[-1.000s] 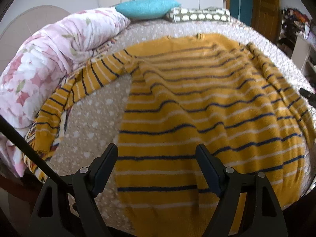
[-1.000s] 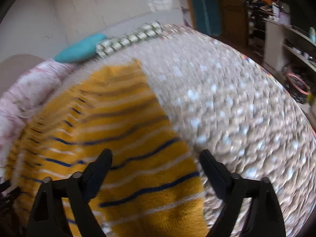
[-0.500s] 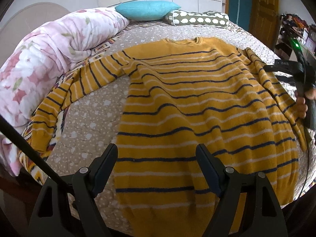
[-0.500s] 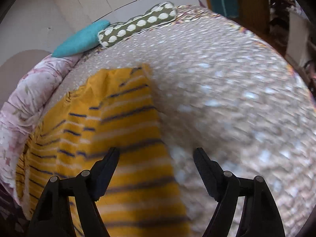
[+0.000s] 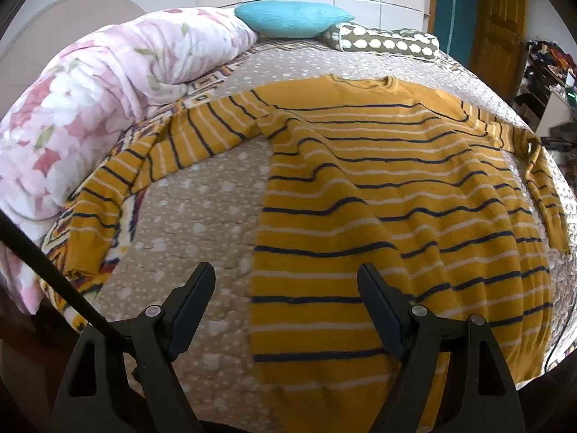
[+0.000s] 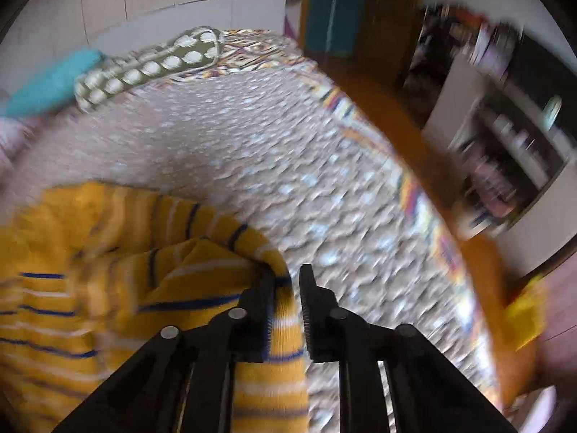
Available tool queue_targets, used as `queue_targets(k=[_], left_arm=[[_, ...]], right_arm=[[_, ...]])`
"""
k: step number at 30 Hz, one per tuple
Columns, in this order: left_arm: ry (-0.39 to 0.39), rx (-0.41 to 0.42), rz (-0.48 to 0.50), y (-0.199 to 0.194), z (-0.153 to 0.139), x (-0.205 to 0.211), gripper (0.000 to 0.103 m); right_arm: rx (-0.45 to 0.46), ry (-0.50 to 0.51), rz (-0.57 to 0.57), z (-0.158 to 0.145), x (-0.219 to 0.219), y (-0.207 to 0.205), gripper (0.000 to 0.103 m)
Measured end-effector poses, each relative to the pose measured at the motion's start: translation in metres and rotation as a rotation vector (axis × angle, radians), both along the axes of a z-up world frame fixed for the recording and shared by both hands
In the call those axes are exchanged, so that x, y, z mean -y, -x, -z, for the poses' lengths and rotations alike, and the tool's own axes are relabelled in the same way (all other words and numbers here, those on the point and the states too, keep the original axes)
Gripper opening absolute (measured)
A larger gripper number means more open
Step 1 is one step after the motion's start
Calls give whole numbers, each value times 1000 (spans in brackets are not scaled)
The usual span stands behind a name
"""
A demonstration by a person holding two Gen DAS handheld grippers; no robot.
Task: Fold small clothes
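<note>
bed (image 5: 202, 223) carries the sweater (image 5: 378, 195) flat, collar far. right claw (image 6: 286, 288) is closing on its sleeve (image 6: 216, 252), nearer that side; left claw (image 5: 286, 306) gapes empty over the hem.

Right tool (image 6: 285, 285) — jaws closing around sweater sleeve (image 6: 267, 252), now bunched.

No legible text, label, brand, number or sign appears in either view. The striped sweater (image 5: 396, 198), the bedspread (image 5: 202, 223) and the pillows (image 5: 292, 18) carry patterns only; items on the shelves (image 6: 505, 137) are too blurred to read.
</note>
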State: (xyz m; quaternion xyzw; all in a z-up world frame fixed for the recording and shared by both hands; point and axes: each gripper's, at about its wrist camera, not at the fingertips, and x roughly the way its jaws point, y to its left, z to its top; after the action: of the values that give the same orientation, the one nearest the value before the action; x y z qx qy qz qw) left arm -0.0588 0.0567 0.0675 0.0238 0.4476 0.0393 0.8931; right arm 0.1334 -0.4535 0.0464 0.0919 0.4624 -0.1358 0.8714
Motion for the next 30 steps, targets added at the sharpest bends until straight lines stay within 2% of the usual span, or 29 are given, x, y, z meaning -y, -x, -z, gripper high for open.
queue_targets(k=[1, 2, 4, 9, 11, 13, 16, 18, 20, 21, 25, 30], left_arm=[[0, 5, -7, 1, -1, -3, 80], [2, 8, -15, 2, -1, -7, 80], [8, 7, -32, 4, -1, -13, 80], [35, -12, -41, 11, -1, -18, 80], [29, -10, -31, 16, -5, -14, 80], [17, -6, -22, 20, -8, -9, 80], [8, -3, -2, 24, -12, 0, 80], [-9, -16, 9, 25, -13, 8, 80], [-24, -33, 20, 24, -15, 15, 80], [-27, -33, 22, 24, -17, 18, 80], [-38, -20, 35, 24, -23, 28, 80], [-42, -39, 55, 21, -18, 38, 80]], right_arm=[[20, -56, -15, -3, 2, 12, 28], [50, -107, -33, -6, 1, 30, 47], [93, -166, -48, -6, -1, 69, 64], [74, -202, -46, 22, -14, 151, 65], [79, -260, -38, 36, -16, 180, 65], [98, -298, -36, 46, -21, 197, 65], [163, -264, -21, 51, -38, 209, 66], [187, -291, -12, 53, -43, 207, 61], [199, -338, -23, 54, -48, 202, 20], [199, -361, -36, 55, -49, 199, 15], [227, -360, -26, 50, -39, 199, 10], [235, -238, 107, 33, 14, 214, 10]])
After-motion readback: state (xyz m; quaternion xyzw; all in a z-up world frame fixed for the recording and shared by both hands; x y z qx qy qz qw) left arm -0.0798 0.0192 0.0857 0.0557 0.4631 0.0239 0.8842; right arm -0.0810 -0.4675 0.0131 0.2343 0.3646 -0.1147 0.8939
